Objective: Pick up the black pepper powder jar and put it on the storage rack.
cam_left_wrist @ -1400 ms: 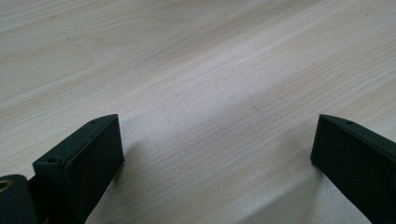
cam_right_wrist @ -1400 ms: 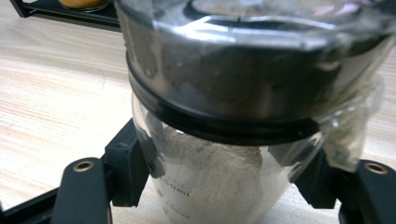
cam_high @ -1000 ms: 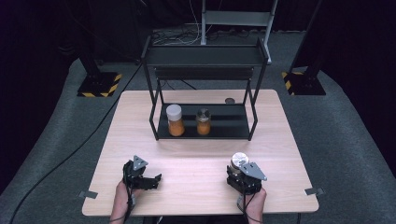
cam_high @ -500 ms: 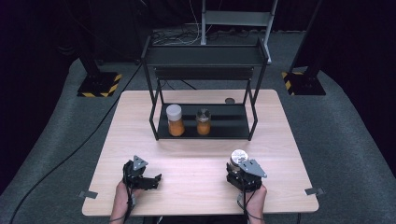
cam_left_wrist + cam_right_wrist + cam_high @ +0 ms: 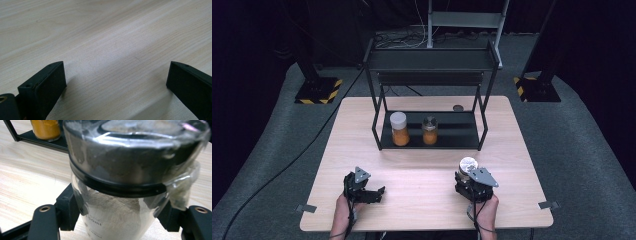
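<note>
The right gripper (image 5: 474,182) sits at the near right of the wooden table (image 5: 522,150), held by the person's right hand (image 5: 483,207). Its jaws are closed against the glass body of a jar of white powder (image 5: 117,220). The jar stands upright between the jaws. Its metal lid (image 5: 135,147) is covered with clear plastic film, and printed graduation marks show on the glass. In the high view the jar's silver lid (image 5: 468,164) appears just ahead of the gripper's grey three-cornered plate (image 5: 483,177).

The left gripper (image 5: 364,189) sits at the near left of the table, held by the left hand (image 5: 346,207). In the left gripper view its jaws stand wide apart, with bare table surface (image 5: 112,45) between them.

A black two-tier metal rack (image 5: 430,60) stands at the table's far centre. On its lower shelf (image 5: 457,132) are two jars of orange powder: a white-lidded jar (image 5: 399,128) on the left and a smaller metal-lidded jar (image 5: 430,130) just beside it. A small dark round object (image 5: 458,108) lies on the table behind the rack.
</note>
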`<state>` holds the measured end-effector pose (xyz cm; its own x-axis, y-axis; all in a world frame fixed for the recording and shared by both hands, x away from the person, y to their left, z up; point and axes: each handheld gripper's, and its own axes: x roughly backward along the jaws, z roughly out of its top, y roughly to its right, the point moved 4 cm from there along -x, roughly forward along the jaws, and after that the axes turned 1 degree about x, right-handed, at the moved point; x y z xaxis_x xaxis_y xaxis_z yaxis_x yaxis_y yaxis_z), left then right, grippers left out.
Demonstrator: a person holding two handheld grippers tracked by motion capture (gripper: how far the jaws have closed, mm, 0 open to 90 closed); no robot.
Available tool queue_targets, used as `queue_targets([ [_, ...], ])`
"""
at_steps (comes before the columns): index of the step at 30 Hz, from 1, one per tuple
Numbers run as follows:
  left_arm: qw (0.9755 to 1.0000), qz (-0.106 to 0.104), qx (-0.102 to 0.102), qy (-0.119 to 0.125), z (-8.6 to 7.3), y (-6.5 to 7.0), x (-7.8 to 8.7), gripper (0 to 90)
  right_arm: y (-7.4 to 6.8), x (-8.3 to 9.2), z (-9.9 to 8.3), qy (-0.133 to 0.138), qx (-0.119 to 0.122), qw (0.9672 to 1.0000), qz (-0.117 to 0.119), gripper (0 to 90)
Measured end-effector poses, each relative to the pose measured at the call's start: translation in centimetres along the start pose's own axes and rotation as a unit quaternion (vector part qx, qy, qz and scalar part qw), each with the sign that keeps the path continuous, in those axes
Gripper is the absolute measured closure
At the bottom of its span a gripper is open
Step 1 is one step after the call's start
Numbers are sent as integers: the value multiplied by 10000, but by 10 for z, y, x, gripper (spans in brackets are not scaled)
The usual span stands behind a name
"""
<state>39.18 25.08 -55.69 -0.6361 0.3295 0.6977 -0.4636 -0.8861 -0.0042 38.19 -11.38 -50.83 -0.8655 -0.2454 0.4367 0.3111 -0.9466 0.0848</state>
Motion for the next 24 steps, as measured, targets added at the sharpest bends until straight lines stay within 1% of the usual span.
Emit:
queue_targets([
  [3,10000,28,-20,27,0,1,0,22,0,-1,1,-3,-1,10000,1,301],
  [13,10000,23,-22,19,0,0,0,22,2,-2,6,29,65,10000,-12,301],
  [20,10000,23,-18,24,0,1,0,22,3,-2,7,60,45,10000,-40,301],
  [24,10000,51,-57,25,0,1,1,22,4,-3,8,61,47,10000,-40,301],
])
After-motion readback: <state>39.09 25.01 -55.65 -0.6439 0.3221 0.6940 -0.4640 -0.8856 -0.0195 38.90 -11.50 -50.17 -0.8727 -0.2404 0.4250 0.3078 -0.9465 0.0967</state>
